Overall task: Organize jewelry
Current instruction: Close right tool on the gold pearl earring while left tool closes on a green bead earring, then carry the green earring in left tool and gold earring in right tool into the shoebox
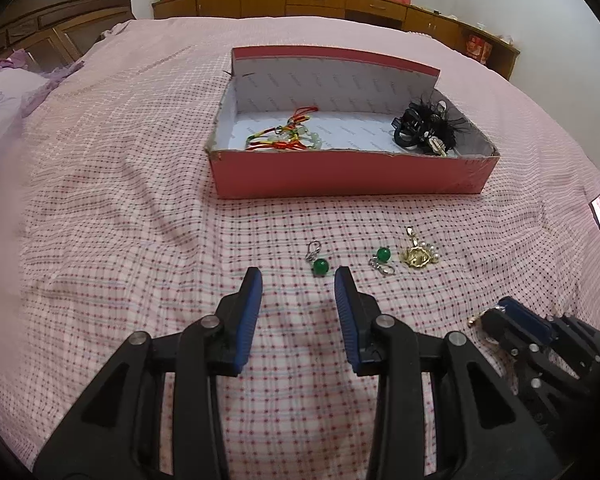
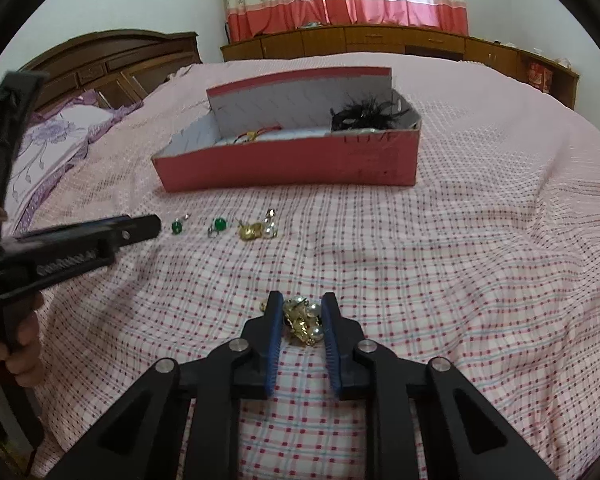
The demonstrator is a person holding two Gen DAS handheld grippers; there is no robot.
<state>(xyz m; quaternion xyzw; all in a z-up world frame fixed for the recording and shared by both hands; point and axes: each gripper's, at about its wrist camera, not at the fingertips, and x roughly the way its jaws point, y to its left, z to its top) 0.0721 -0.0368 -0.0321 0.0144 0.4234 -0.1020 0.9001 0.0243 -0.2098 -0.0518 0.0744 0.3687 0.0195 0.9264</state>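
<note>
A red open box (image 1: 352,176) (image 2: 292,168) stands on the bed, holding a red-and-green corded bracelet (image 1: 288,136) and a black feathered hair clip (image 1: 428,124). Two green bead earrings (image 1: 320,266) (image 1: 382,258) and a gold pearl brooch (image 1: 418,256) lie in front of it. My left gripper (image 1: 298,280) is open, just short of the left green earring. My right gripper (image 2: 300,312) has its fingers around a gold-and-pearl brooch (image 2: 302,320) on the bedspread, jaws narrowed on it.
The pink checked bedspread (image 1: 140,200) covers the bed. A dark wooden headboard (image 2: 112,60) and purple pillow (image 2: 56,136) are at the left. Wooden cabinets (image 2: 380,40) and curtains stand behind. The left gripper shows in the right wrist view (image 2: 140,226).
</note>
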